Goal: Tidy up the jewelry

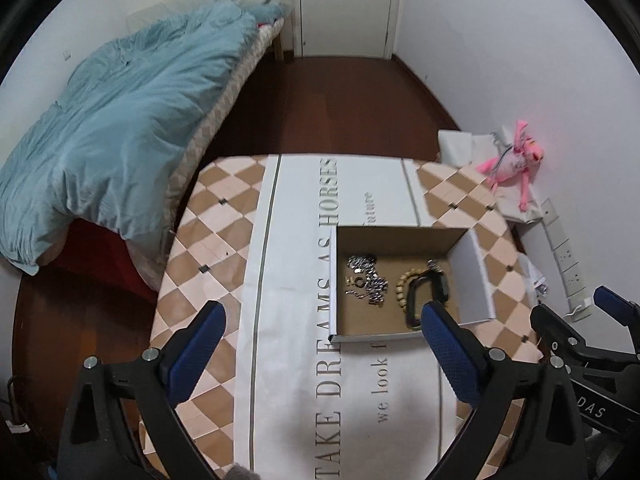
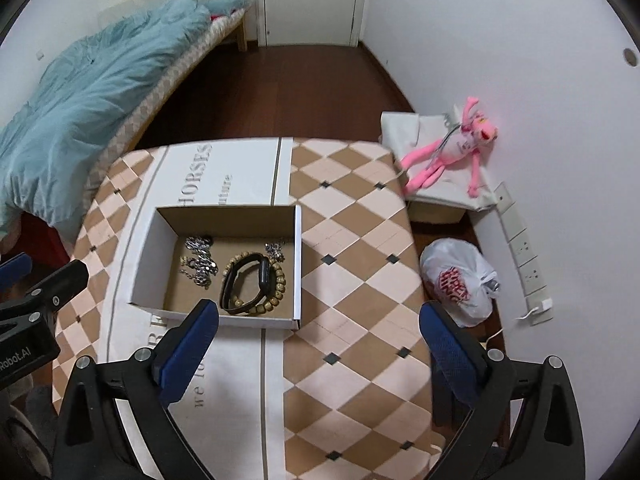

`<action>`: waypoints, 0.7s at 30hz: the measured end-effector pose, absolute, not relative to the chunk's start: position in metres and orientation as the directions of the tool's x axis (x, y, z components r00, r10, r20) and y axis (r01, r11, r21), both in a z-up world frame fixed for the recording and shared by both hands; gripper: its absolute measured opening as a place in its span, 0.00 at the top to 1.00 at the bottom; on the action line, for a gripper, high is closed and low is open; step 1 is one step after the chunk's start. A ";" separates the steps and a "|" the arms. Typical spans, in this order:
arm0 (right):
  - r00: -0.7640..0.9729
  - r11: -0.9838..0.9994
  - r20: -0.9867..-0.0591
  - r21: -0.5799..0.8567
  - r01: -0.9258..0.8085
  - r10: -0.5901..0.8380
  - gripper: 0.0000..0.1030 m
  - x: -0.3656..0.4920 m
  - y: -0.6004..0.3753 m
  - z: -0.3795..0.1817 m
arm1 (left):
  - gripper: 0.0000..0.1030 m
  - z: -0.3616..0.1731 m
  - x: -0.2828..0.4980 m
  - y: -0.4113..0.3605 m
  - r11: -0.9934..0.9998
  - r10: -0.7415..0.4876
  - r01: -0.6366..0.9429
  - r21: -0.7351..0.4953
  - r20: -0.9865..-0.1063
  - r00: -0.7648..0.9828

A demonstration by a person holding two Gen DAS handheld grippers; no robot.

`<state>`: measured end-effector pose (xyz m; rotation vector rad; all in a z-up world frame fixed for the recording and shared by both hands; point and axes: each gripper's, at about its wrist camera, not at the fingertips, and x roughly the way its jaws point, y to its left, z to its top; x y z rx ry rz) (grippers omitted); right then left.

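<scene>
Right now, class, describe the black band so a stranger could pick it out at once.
Find the checkered table, then the open cardboard box on it. The black band lies inside, across a ring of tan beads; it alone is smooth, dark and strap-like, unlike the silver chains.

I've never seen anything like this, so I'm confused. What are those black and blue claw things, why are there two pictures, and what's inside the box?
They are two hand-held grabbing tools, each carrying a camera, so each picture looks along one tool. The left gripper and right gripper have blue fingers spread open, holding nothing. On the checkered table sits an open cardboard box with silver chains, a wooden bead bracelet and a black wristband.
</scene>
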<state>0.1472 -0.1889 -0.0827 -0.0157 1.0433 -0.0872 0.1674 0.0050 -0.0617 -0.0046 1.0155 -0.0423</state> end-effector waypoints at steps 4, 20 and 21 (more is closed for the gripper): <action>0.550 0.996 -0.831 -0.053 0.069 -0.082 0.01 0.123 -0.190 -0.049 | 0.03 -0.031 0.148 0.006 0.999 -0.037 0.034 -0.022 -0.820 0.571; 0.682 0.997 -0.728 -0.033 0.069 -0.071 0.00 0.044 -0.186 0.053 | 0.03 0.056 0.069 0.012 1.000 -0.006 -0.004 -0.013 -0.727 0.687; 0.684 0.997 -0.726 -0.032 0.066 -0.068 0.00 0.041 -0.185 0.055 | 0.03 0.058 0.066 0.012 1.000 -0.008 -0.002 -0.013 -0.725 0.689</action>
